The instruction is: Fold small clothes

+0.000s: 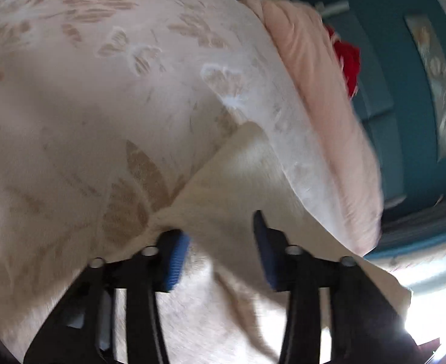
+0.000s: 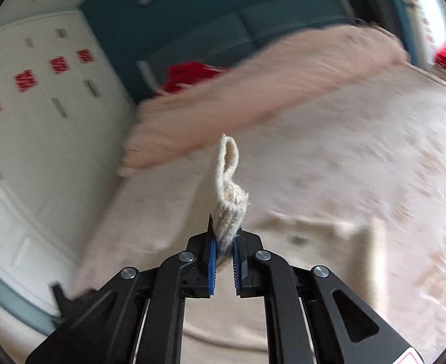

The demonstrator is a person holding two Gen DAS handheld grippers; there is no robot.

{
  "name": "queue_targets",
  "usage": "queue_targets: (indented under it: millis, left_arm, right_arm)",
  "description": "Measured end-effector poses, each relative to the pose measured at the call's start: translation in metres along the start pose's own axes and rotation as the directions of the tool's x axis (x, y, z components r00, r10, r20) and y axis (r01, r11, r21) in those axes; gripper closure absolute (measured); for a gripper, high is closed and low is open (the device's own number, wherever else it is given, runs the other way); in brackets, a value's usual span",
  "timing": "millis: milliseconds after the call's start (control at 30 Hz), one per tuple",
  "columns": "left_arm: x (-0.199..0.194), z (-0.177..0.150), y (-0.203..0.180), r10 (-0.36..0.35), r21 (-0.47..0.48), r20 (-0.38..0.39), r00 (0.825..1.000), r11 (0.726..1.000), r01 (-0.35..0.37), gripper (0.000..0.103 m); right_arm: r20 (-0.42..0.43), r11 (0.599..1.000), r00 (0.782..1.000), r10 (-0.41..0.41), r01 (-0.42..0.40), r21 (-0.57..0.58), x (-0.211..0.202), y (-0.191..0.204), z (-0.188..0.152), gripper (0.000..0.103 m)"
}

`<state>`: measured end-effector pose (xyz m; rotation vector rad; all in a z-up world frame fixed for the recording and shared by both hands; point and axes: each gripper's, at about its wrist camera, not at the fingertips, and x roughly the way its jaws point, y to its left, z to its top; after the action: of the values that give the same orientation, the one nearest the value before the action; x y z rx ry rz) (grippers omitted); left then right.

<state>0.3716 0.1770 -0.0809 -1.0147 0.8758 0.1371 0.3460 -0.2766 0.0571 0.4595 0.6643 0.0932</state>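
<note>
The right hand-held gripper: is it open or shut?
Shut: the right hand-held gripper pinches the cream knitted cloth between its blue pads.

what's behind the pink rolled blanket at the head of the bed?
Behind the pink blanket: a red fabric item, partly hidden, and the teal headboard. Anything lower is covered.

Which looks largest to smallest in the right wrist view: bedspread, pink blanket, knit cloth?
1. Bedspread
2. Pink blanket
3. Knit cloth, though it is nearest the camera, pinched in the right gripper.
</note>
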Motion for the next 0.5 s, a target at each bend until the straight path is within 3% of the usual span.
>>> queue_targets:
  millis: [100, 167, 200, 233, 333, 433, 500]
  left_arm:
    - [0.018, -0.014, 0.009, 0.053, 0.073, -0.030, 0.998, 0.996, -0.051, 0.089]
    - [0.017, -0.026, 0.014, 0.031, 0.118, -0.002, 1.000, 0.993, -0.031, 0.090]
    - [0.016, -0.028, 0.016, 0.025, 0.131, 0.007, 1.000, 0.991, -0.026, 0.090]
    - [0.016, -0.029, 0.016, 0.022, 0.147, 0.014, 1.000, 0.989, -0.024, 0.090]
    - [0.013, -0.030, 0.016, 0.019, 0.174, 0.029, 0.999, 0.984, -0.024, 0.090]
    - [0.014, -0.034, 0.016, 0.016, 0.212, 0.062, 0.998, 0.977, -0.029, 0.090]
    - [0.015, -0.038, 0.013, 0.026, 0.253, 0.091, 0.996, 0.966, -0.048, 0.090]
  right_arm:
    - [-0.120, 0.987, 0.985, -0.121, 0.132, 0.087, 0.029, -0.071, -0.050, 0.095]
    - [-0.229, 0.972, 0.962, -0.151, 0.187, 0.145, 0.051, -0.109, -0.091, 0.095]
    - [-0.238, 0.970, 0.963, -0.130, 0.173, 0.170, 0.055, -0.117, -0.102, 0.096]
    - [-0.184, 0.969, 0.980, -0.078, 0.118, 0.216, 0.050, -0.125, -0.110, 0.096]
    - [-0.173, 0.959, 0.984, -0.045, 0.091, 0.270, 0.043, -0.123, -0.102, 0.095]
    - [-0.120, 0.981, 0.991, -0.050, 0.072, 0.180, 0.031, -0.103, -0.089, 0.095]
    - [-0.184, 0.988, 0.977, -0.104, 0.123, 0.095, 0.044, -0.099, -0.098, 0.095]
